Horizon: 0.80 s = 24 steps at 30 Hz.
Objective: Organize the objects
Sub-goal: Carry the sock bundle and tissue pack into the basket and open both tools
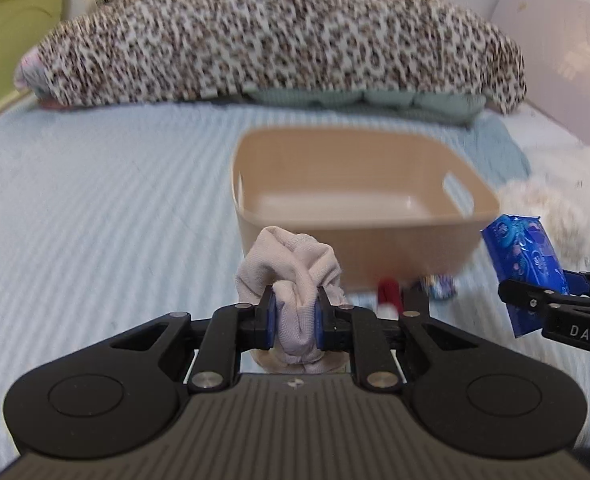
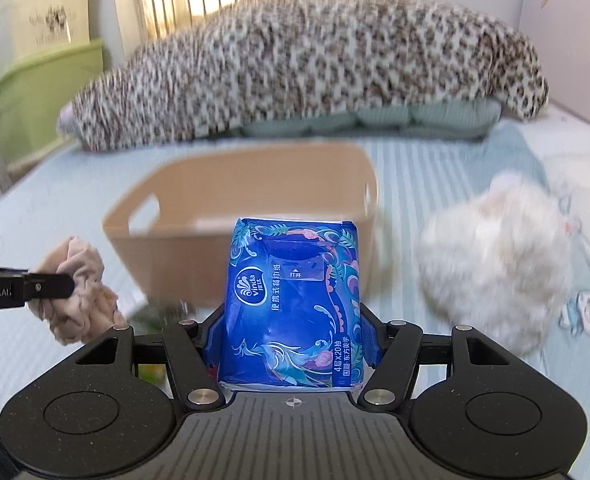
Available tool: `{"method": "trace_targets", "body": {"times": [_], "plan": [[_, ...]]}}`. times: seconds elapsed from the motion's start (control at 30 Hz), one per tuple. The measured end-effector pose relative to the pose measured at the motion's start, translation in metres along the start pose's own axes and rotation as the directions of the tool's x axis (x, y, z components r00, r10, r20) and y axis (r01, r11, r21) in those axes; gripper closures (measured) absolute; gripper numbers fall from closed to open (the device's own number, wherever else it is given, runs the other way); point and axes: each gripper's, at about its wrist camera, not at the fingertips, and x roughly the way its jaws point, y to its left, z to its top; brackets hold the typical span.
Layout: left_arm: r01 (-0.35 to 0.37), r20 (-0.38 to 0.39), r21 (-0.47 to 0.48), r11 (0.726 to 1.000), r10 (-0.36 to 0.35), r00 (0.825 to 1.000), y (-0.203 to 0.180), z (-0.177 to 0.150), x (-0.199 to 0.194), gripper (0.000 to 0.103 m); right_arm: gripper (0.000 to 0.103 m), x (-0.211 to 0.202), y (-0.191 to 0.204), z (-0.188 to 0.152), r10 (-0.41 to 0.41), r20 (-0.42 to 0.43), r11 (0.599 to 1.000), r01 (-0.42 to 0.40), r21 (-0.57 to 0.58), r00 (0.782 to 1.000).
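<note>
A beige plastic basket point(image 1: 359, 240) with handle slots stands on the bed ahead of both grippers; it also shows in the right wrist view point(image 2: 183, 256). My left gripper point(image 1: 295, 320) is shut on a bundled pale pink cloth point(image 1: 291, 268) and holds it just before the basket's near wall. The cloth and left gripper show at the left of the right wrist view point(image 2: 75, 280). My right gripper point(image 2: 291, 344) is shut on a blue Vinda tissue pack point(image 2: 295, 300), upright, close to the basket's near wall. The pack also shows at the right of the left wrist view point(image 1: 527, 264).
A fluffy white plush point(image 2: 491, 264) lies right of the basket. A leopard-print blanket heap point(image 1: 279, 40) on teal pillows fills the back of the bed. A red item point(image 1: 389, 292) and a small shiny wrapper point(image 1: 441, 286) lie by the basket's base. A green cabinet point(image 2: 35, 108) stands left.
</note>
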Motion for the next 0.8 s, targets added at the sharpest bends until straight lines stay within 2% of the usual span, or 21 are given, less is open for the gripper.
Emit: {"method": "trace_targets", "body": {"times": [0.23,0.43,0.53,0.63,0.8], "plan": [[-0.012,0.143,-0.014,1.0,0.013,0.99,0.0,0.05,-0.01,0.084,0.043,0.0,-0.008,0.037,-0.009,0.11,1.0,0.006,0.021,0.994],[-0.012,0.188,-0.007,1.0,0.013,0.982,-0.015,0.08,0.024,0.084,0.043,0.023,-0.006,0.062,-0.01,0.142,1.0,0.008,0.017,0.99],[-0.016,0.175,-0.01,1.0,0.017,0.984,-0.024,0.082,0.053,0.084,0.043,0.043,-0.001,0.07,-0.026,0.146,1.0,0.028,-0.011,0.989],[-0.008,0.097,-0.007,1.0,0.009,0.995,-0.029,0.075,0.086,0.084,0.043,0.064,0.005,0.075,-0.043,0.132,0.998,0.048,-0.032,0.99],[-0.085,0.041,0.028,0.996,0.084,0.996,-0.026,0.062,0.124,0.084,0.043,0.101,0.009,0.072,-0.086,0.108,0.995,0.091,-0.044,0.99]]}}
